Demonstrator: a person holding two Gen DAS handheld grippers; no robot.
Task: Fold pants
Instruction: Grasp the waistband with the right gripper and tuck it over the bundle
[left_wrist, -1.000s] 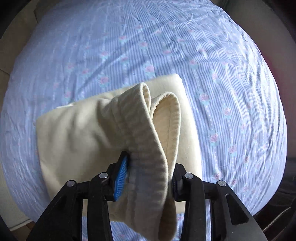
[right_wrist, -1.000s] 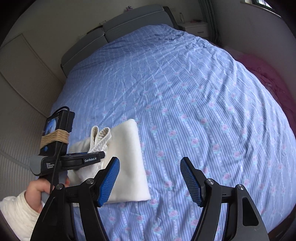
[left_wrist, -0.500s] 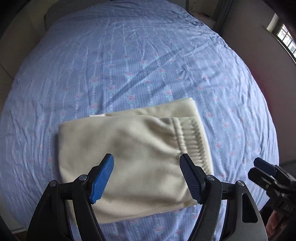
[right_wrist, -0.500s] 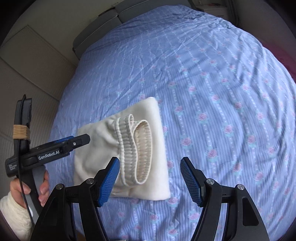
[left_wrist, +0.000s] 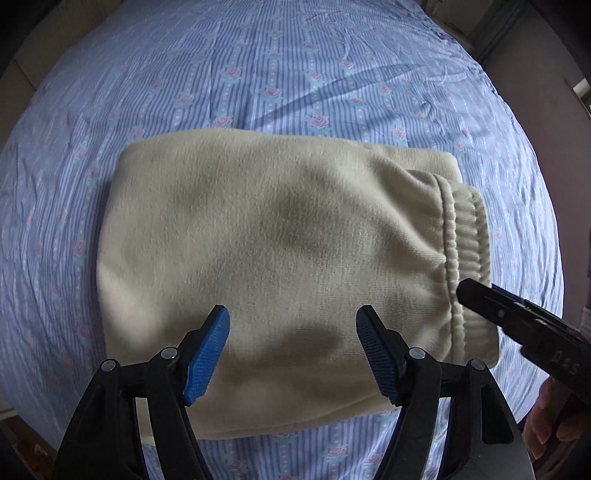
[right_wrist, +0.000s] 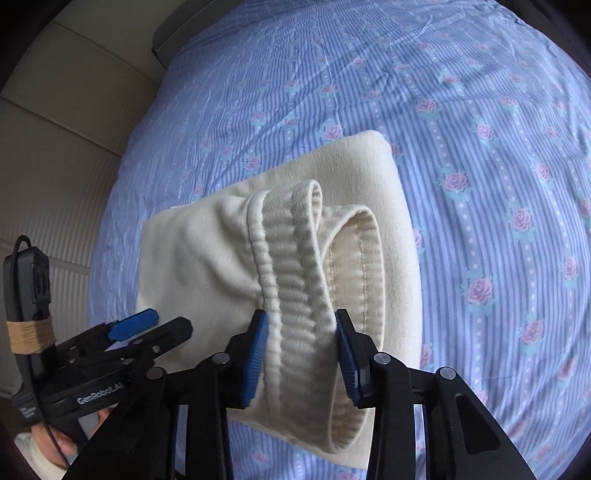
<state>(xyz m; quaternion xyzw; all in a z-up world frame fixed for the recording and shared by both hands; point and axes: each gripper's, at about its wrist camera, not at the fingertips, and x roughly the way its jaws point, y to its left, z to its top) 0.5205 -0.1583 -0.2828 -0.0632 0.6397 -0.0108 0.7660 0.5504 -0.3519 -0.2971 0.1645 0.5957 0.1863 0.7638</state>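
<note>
The cream pants (left_wrist: 266, 240) lie folded in a thick rectangle on the blue striped, rose-print bed sheet (left_wrist: 295, 74). Their ribbed waistband (left_wrist: 465, 254) is at the right end. My left gripper (left_wrist: 291, 350) is open and empty, hovering over the near edge of the pants. My right gripper (right_wrist: 301, 354) has its blue pads on both sides of the ribbed waistband (right_wrist: 299, 288), closing on it. The right gripper also shows in the left wrist view (left_wrist: 517, 317) at the waistband. The left gripper shows in the right wrist view (right_wrist: 140, 332), beside the pants.
The bed's edge runs along a beige panelled wall (right_wrist: 55, 166) on the left. A dark headboard (right_wrist: 173, 40) is at the far end. The sheet (right_wrist: 480, 147) stretches wide to the right of the pants.
My left gripper let go of the waistband, opened and drew back over the pants. My right gripper moved in from the open sheet and closed around the waistband.
</note>
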